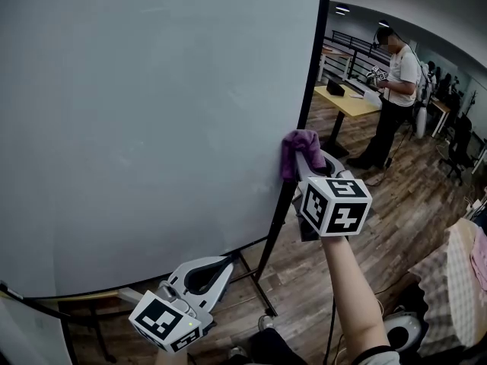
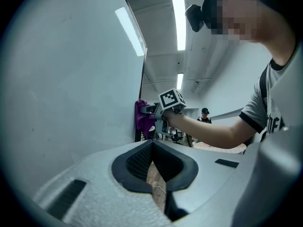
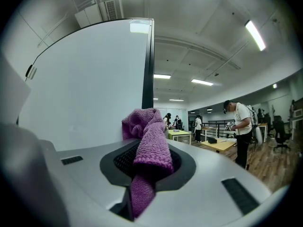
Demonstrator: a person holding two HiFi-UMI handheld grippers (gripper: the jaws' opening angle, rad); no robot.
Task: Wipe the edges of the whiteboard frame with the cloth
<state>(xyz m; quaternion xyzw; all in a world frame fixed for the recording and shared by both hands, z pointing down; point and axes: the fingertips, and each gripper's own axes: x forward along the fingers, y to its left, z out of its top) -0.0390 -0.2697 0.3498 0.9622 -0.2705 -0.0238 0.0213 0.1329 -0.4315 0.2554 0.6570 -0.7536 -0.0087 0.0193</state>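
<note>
As right gripper (image 1: 306, 160) pinches the soft-looking purple knit cloth (image 1: 297, 144) mid-bunch against black whiteboard frame (image 1: 311, 82), left gripper (image 1: 227, 263) is closed, empty.

The cloth (image 3: 150, 148) is purple knitted fabric, rough and loopy. The whiteboard (image 1: 152, 128) face is smooth and pale with a dull sheen. Its frame (image 1: 311, 52) is dark and smooth and looks like metal. The left hand-held gripper (image 2: 154, 171) and right hand-held gripper (image 3: 144, 174) have matt grey, finely grained plastic shells with dark ribbed pads (image 2: 137, 162). The floor (image 1: 411, 204) is wood plank, faintly glossy.
</note>
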